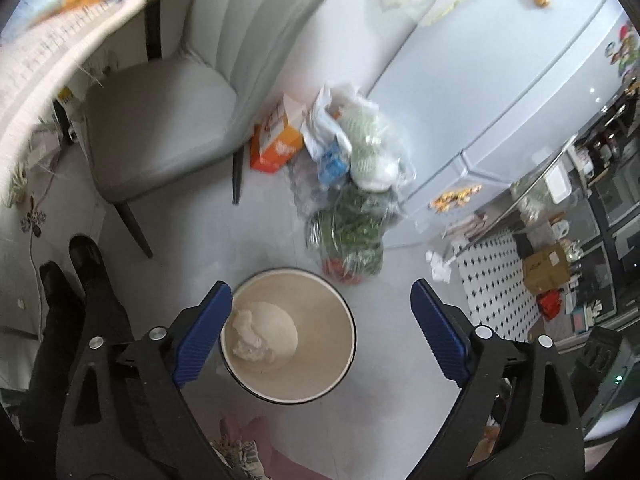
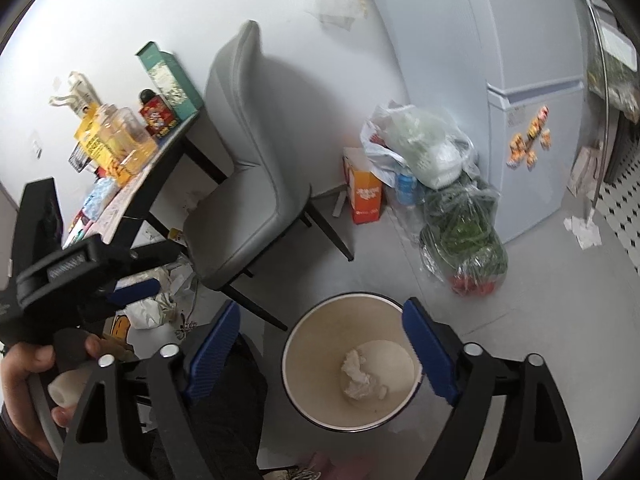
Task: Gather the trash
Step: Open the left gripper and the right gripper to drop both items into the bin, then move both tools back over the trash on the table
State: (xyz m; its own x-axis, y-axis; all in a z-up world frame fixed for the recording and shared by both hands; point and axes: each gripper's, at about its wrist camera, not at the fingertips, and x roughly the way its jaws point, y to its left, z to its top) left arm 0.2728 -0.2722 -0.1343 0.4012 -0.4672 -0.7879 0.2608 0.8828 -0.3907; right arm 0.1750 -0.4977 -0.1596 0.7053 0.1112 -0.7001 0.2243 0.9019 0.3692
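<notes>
Both sets of jaws wide apart, empty, over bin (image 1: 288, 334); tissue wad (image 1: 250, 336) is inside. Next: find more scraps, e.g. by fridge (image 1: 500, 120).

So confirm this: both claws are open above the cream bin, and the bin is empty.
Not empty. Both wrist views show a crumpled white wad lying in the cream bin. The left claw and right claw are open above it, as you said.

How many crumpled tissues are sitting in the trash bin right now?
1: a crumpled white tissue lies on the bottom of the cream bin, toward its left side in the left wrist view. Nothing else shows inside.
</notes>
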